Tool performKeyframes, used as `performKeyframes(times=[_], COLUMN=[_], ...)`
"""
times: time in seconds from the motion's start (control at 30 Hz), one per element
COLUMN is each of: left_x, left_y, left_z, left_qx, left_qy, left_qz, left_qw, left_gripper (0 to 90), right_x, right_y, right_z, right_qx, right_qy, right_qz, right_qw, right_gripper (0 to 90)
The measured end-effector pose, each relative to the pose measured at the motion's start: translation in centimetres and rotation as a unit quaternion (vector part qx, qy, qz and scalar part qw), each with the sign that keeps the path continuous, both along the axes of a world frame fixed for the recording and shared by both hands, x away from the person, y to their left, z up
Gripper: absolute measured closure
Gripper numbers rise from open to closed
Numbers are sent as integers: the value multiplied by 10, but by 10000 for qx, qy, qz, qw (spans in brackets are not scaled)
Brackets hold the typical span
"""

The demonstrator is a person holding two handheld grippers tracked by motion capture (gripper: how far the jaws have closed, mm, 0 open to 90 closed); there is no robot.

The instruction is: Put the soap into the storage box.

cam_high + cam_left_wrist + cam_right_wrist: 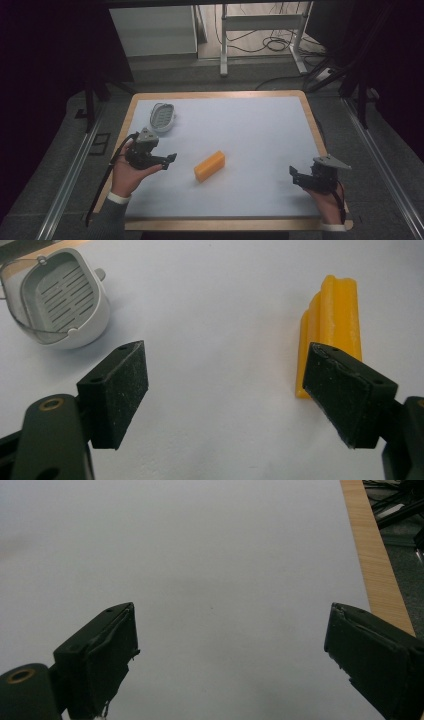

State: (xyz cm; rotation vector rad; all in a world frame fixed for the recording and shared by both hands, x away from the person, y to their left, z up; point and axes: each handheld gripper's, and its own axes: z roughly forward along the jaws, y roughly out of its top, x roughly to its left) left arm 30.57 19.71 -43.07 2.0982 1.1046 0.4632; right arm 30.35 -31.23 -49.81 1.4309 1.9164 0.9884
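With both grippers' jaws spread, we should swing the left gripper (170, 159) toward three o'clock and straddle the yellow block (209, 165) squarely across its narrow sides.

Dim surroundings, evenly lit white table (260, 135), soft shadows, slight blur.

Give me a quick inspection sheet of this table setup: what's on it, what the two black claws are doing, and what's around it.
Surface: white mat on a wood-edged table; no stains seen.
Job's things: yellow block lying flat mid-table; white slotted basket with wire handle at far left, apart from the block.
Clutter: nothing seen.
Grippers: left gripper open, block just ahead of it; right gripper open over bare mat, holding nothing.
Cables: one trails from each gripper; loose loops on the floor beyond.
Surroundings: metal desk frame, dark floor, rails alongside.
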Motion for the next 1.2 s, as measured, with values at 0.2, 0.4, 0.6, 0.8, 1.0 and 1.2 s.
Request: performKeyframes(times=[0.2, 0.4, 0.6, 0.8, 1.0, 1.2], left_x=[1, 2, 3, 6, 7, 11], left_y=[-4, -8, -14, -24, -31, -39], left_z=[2, 4, 6, 9, 14, 13], left_qx=[7, -30, 49, 115, 131, 183], left_qy=[19, 81, 74, 48, -92, -29], left_qz=[-40, -142, -219, -348, -399, -488], left_qw=[10000, 9999, 9997, 9993, 9991, 9986], left_gripper=[186, 184, 181, 180, 182, 185], right_x=[0, 0, 0, 0, 0, 0], right_y=[0, 2, 1, 2, 1, 0], right_z=[-1, -2, -2, -2, -2, -1], right_qx=[-17, -14, -8, -17, -31, 2], right_qy=[1, 8, 33, 26, 19, -6], right_qz=[-19, -6, -33, -29, -37, -67], right_qw=[10000, 10000, 10000, 10000, 10000, 10000], right_gripper=[73, 74, 77, 78, 78, 87])
